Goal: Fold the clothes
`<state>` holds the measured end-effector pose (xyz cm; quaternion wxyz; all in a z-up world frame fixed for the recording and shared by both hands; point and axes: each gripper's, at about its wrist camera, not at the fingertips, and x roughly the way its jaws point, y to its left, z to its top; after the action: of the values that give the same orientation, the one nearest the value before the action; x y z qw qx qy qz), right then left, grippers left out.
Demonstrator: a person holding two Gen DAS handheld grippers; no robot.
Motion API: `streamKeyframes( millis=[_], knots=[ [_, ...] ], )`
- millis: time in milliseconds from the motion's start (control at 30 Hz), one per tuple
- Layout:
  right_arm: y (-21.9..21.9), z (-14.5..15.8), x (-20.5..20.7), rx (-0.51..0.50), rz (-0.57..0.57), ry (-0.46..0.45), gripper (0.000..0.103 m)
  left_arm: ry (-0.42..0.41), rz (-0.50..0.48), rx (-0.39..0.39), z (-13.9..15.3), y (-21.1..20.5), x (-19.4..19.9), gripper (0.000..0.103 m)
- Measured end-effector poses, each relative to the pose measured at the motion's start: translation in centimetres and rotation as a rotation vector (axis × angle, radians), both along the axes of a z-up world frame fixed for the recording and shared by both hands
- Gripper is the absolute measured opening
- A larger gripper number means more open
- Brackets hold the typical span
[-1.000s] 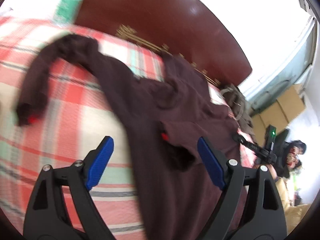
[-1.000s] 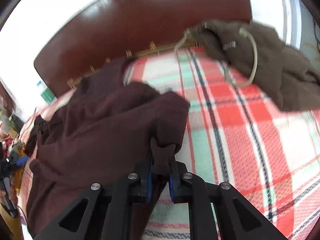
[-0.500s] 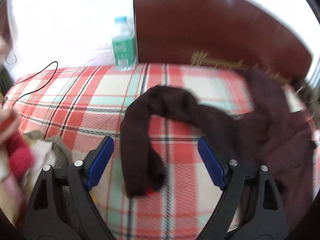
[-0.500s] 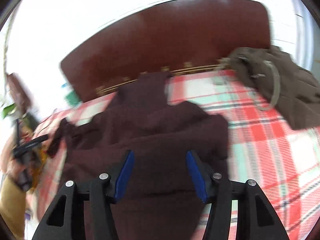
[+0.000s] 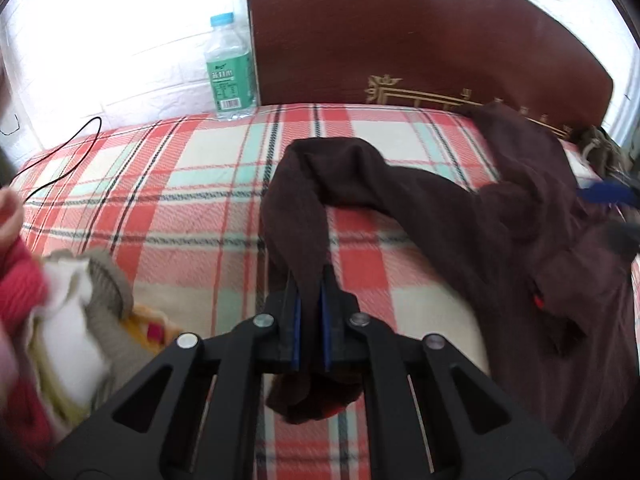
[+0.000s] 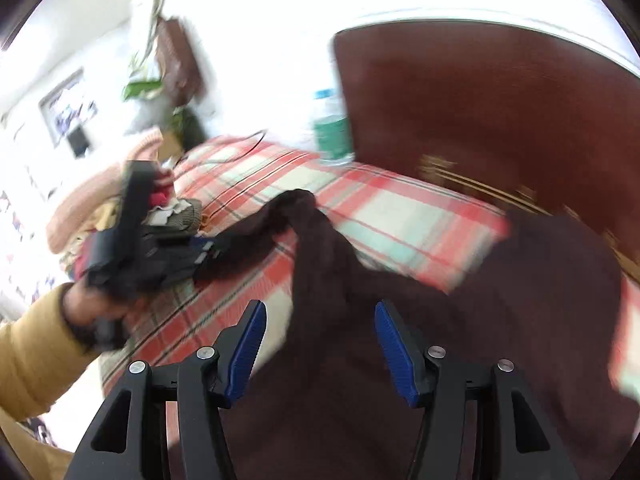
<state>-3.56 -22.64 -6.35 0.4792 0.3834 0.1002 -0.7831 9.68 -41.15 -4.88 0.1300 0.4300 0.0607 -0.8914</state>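
A dark maroon long-sleeved top (image 5: 520, 232) lies crumpled on the plaid bed cover (image 5: 180, 184), its body to the right and one sleeve (image 5: 296, 216) arching toward me. My left gripper (image 5: 310, 312) is shut on that sleeve near the cuff, which hangs out below the blue pads. In the right wrist view my right gripper (image 6: 320, 340) stands open above the maroon top (image 6: 460, 340), nothing between its blue pads (image 6: 248, 340). The same sleeve (image 6: 288, 208) stretches left to the left gripper (image 6: 136, 232), held by a hand with a yellow sleeve.
A water bottle (image 5: 230, 68) stands at the bed's far edge by the dark wooden headboard (image 5: 400, 40). A pile of other clothes (image 5: 72, 312) lies at the left. A black cable (image 5: 72, 148) crosses the far left. An olive garment (image 5: 600, 148) sits at the far right.
My left gripper has shut on the maroon sleeve, which lay free between its open fingers before. My right gripper, open since it let go of the top, has swung to the left.
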Motion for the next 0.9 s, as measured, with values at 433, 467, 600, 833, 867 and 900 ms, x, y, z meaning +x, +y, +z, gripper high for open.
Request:
streamKeyframes(
  millis=[433, 467, 600, 833, 867, 900],
  knots=[
    [-14.3, -4.9, -3.0, 0.23, 0.117, 0.019, 0.005, 0.158, -0.053, 0.199, 1.3, 2.0, 7.1, 0.063],
    [-14.1, -4.9, -2.9, 0.229, 0.119, 0.015, 0.005, 0.163, -0.056, 0.232, 1.2, 1.9, 7.5, 0.063],
    [-12.0, -3.3, -0.2, 0.177, 0.177, 0.071, 0.004, 0.208, -0.093, 0.37, 0.8, 1.2, 9.1, 0.064],
    [-10.2, -3.7, 3.5, 0.211, 0.289, 0.065, 0.013, 0.244, -0.097, 0.467, 0.2, 1.2, 11.8, 0.068],
    [-10.5, -3.7, 3.0, 0.215, 0.266, 0.076, 0.018, 0.247, -0.097, 0.467, 0.2, 1.4, 12.1, 0.068],
    [-11.0, -3.4, 2.2, 0.2, 0.237, 0.074, 0.032, 0.246, -0.095, 0.472, 0.0, 1.5, 12.2, 0.069]
  ],
)
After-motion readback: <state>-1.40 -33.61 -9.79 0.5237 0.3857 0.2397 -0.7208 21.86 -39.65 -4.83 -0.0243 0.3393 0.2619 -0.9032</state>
